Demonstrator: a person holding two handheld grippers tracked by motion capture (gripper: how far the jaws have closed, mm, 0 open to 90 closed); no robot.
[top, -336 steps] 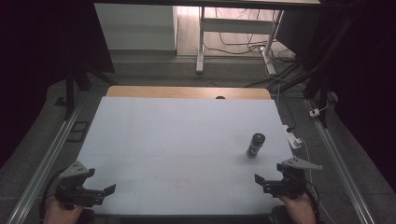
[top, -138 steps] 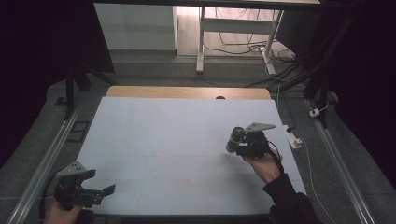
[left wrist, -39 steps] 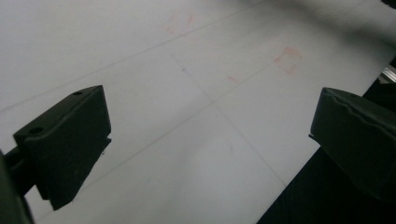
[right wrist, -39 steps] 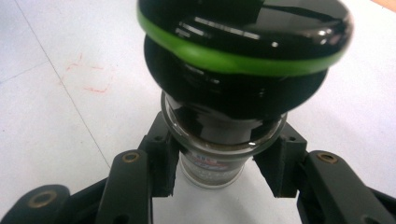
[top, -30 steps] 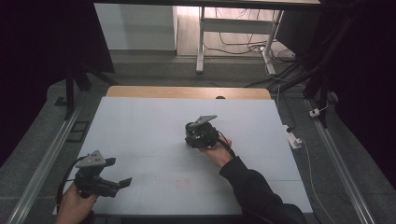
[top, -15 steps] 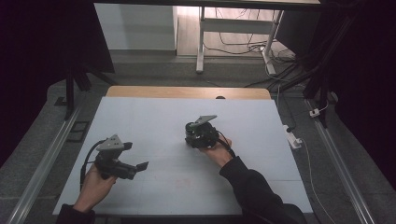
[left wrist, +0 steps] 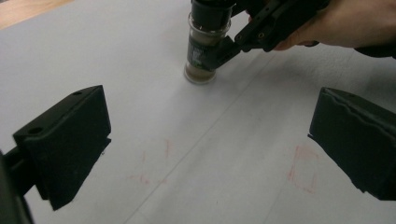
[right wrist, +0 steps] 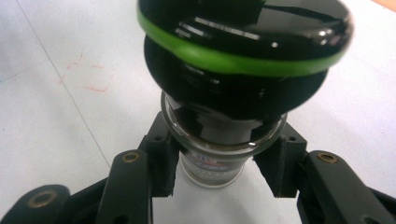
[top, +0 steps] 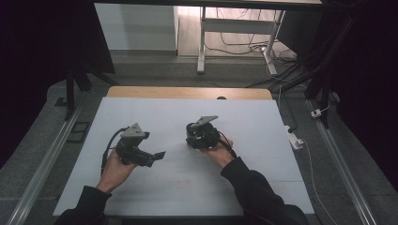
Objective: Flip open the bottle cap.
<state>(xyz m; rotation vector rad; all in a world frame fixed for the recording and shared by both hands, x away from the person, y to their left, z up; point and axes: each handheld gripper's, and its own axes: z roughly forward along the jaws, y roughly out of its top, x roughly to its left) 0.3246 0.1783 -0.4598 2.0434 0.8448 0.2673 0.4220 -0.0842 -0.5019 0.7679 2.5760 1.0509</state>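
Glass and black plastic make up the spice jar (right wrist: pixel 219 154), which stands upright on the white table (top: pixel 263 126) with the right gripper (right wrist: pixel 219 170) clamped on its body, one jaw pressed to each side just below the black cap with its green ring (right wrist: pixel 233 58). From the high view the right gripper (top: pixel 202 136) sits near the table's middle, the jar directly under it. The left gripper (left wrist: pixel 210 154) hangs above the sheet with its jaws spread wide and nothing between them. The jar (left wrist: pixel 205 51) stands ahead of those jaws, well apart from them, and faint red marks (left wrist: pixel 156 163) lie on the sheet between them. In the high view the left gripper (top: pixel 157 156) points toward the right one.
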